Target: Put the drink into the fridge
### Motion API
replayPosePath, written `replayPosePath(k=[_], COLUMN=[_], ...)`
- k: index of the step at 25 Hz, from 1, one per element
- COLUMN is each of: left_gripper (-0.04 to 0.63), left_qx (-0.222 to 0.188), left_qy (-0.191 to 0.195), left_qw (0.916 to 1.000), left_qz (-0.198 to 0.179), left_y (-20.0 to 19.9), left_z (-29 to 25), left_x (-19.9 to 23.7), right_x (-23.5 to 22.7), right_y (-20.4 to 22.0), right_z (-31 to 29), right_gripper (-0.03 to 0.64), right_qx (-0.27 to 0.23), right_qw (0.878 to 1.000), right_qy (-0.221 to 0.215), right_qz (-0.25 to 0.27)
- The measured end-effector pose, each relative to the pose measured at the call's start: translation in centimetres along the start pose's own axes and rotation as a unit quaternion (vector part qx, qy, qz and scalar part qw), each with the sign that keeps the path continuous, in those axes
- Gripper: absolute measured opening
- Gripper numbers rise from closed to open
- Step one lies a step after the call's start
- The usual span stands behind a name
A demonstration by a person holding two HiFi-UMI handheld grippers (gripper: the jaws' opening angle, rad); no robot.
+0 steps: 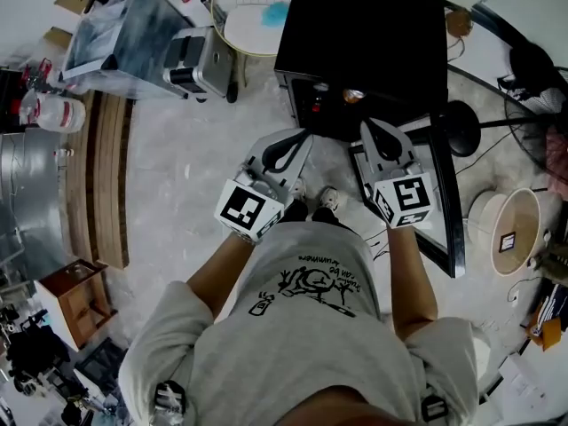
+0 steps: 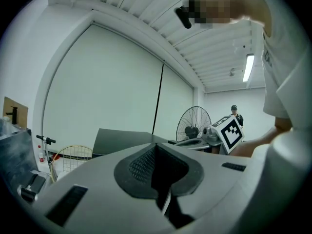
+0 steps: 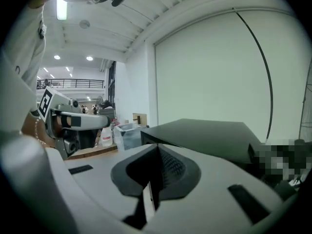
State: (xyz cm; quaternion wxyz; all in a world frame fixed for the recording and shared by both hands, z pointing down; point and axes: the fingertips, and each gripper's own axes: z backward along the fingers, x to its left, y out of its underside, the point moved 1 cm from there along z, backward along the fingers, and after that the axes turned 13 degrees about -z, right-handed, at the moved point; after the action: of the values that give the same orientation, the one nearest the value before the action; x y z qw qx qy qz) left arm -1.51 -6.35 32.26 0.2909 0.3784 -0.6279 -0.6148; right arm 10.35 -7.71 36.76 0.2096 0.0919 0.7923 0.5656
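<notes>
My left gripper [image 1: 293,145] is closed on nothing, my right gripper [image 1: 374,136] is likewise pinched shut and empty, both just short of the black fridge [image 1: 373,34], where I can't confirm the small round thing [image 1: 353,96] beyond the right tips as the drink.

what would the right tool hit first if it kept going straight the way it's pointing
Most likely the black fridge: it sits directly beyond the shut, empty right tool, which points near its upper front edge. Depth is hard to judge, so it might skim the top.
</notes>
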Motion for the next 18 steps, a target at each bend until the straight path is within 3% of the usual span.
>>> replayPosePath(k=[18], left_gripper=[0.021], left_qx=[-0.026], left_qy=[0.023], left_qw=[0.9994], left_qz=[-0.003], left_y=[-5.9], left_z=[0.9], left_x=[-1.5], right_x=[5.3], right_y=[-7.9], right_z=[4.8], right_gripper=[0.008], right_qx=[-0.029], right_qw=[0.997], right_qy=[-0.048], right_qz=[0.044])
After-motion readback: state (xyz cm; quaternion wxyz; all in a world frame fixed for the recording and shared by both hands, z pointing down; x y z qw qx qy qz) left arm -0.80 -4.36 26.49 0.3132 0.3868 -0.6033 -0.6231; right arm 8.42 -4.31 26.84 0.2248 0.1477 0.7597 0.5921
